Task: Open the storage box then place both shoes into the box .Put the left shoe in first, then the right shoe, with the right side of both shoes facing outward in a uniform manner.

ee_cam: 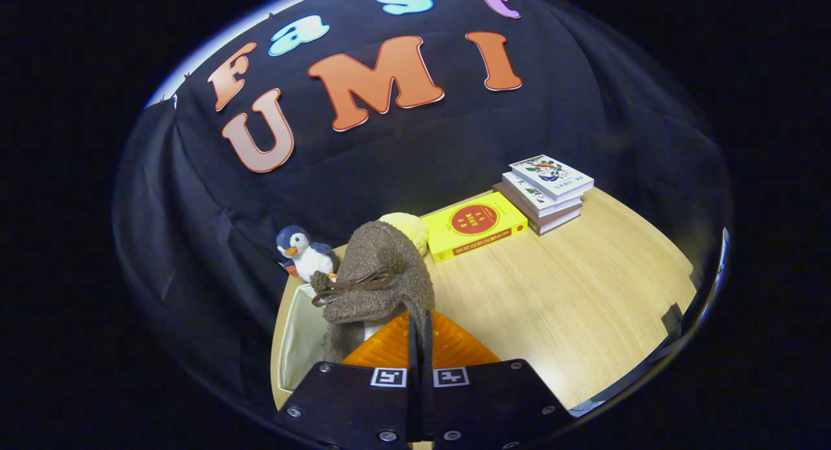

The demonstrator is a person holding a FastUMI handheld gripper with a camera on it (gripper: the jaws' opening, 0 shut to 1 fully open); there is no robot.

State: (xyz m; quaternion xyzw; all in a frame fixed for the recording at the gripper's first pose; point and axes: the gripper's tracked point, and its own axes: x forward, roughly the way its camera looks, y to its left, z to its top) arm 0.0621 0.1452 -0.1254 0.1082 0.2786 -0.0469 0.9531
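1. Fingers (420, 333): drawn together, pinching the rear edge of a brown fuzzy shoe (380, 275) with a bow, carried above the counter (565, 307).
2. Storage box (300, 333): pale, open-topped, just beside and below the shoe at the counter's edge.
3. Penguin plush (302, 250): beyond the box, against the wall.
4. Yellow plush (409, 228): behind the shoe.
5. Yellow book (474, 226): flat, beyond the shoe.
6. Book stack (544, 193): just beside the yellow book.

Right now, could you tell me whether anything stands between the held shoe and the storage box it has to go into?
Nothing visible does. The gripper is shut on the brown shoe, which hangs right beside the open storage box. The penguin toy stands beyond the box, out of the way.
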